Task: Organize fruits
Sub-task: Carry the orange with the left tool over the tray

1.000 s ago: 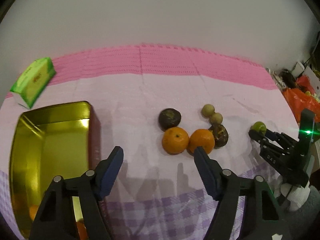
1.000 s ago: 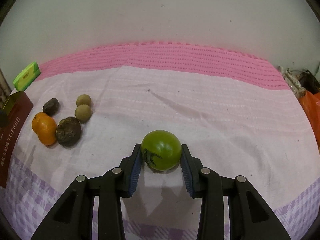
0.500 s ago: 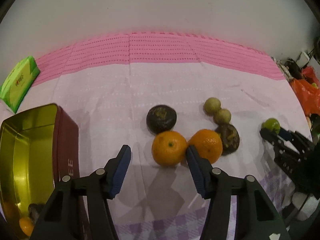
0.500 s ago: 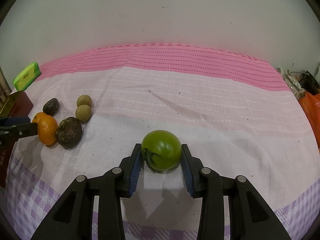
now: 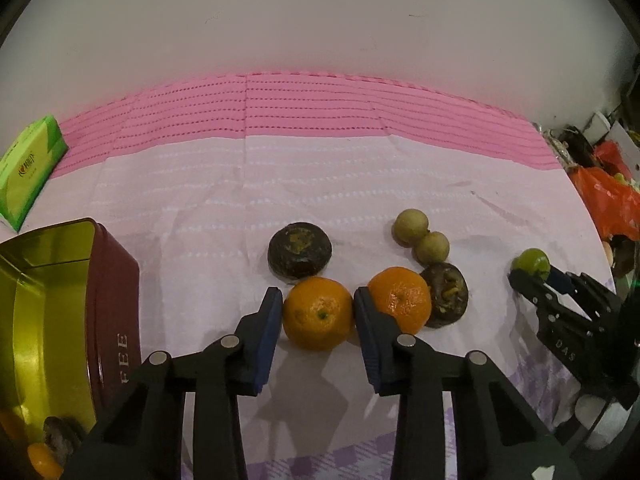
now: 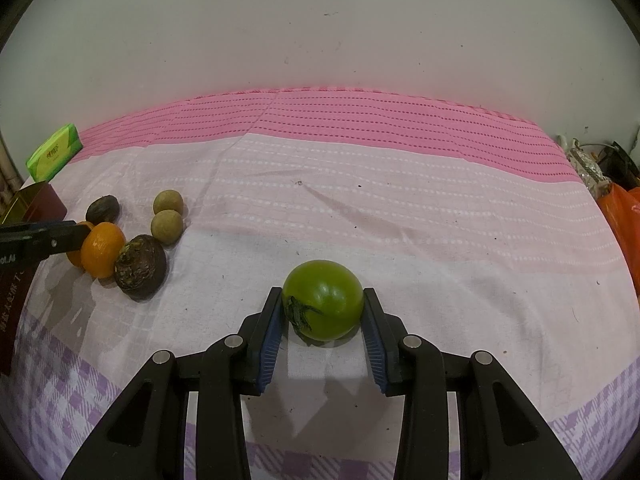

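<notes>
- Cloth [image 6: 400, 208]: pink band at the far edge, pale middle, purple check near the cameras; it carries all the loose fruit.
- Tin [image 5: 60, 320]: dark red outside, gold inside, open at the left edge of the left wrist view; an orange fruit and a dark one lie in its near corner.
- Green carton [image 5: 28, 168]: far left on the cloth, beyond the tin.
- Left gripper [image 5: 318, 316]: jaws drawn in, both blue pads pressed on the near orange [image 5: 318, 314], which rests on the cloth.
- Second orange [image 5: 400, 298]: just right of the left gripper, touching a dark wrinkled fruit [image 5: 446, 294].
- Another dark fruit [image 5: 299, 250]: directly behind the near orange.
- Two small tan fruits [image 5: 420, 234]: touching each other, behind the second orange.
- Right gripper [image 6: 323, 304]: narrowly closed on the green tomato [image 6: 323, 300], pads against both sides, the fruit on the cloth well right of the cluster.
</notes>
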The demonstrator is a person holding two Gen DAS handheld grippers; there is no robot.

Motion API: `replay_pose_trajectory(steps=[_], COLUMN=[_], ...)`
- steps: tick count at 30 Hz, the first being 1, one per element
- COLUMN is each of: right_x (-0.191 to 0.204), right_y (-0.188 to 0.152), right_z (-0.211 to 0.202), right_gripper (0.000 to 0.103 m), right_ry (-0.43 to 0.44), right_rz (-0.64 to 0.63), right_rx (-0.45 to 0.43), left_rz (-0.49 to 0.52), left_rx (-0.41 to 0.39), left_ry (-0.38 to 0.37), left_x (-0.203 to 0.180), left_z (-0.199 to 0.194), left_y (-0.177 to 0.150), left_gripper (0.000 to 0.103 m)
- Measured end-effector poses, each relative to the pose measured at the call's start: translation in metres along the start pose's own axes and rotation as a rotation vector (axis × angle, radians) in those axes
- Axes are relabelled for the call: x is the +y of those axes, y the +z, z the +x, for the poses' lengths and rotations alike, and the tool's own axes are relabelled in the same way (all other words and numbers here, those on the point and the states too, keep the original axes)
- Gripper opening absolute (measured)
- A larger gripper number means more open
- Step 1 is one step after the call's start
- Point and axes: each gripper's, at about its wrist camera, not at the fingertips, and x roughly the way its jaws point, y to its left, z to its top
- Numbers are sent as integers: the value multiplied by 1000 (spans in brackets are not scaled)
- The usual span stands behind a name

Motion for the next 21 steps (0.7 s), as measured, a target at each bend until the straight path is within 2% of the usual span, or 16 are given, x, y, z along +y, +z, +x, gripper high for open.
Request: replay_pose_trajectory(steps=[12,21], right_x=[0,0], right_y=[0,0], right_z=[0,0], right_gripper=[39,39], right_ry=[1,0], right_rz=[0,0], right_rx=[0,0], left_rz=[-15,-28], left_rx=[16,-4], left_ry=[-1,-13], left_x=[-1,0], left_z=[-17,-42], left_y=[-11,-21], left_gripper=[31,31])
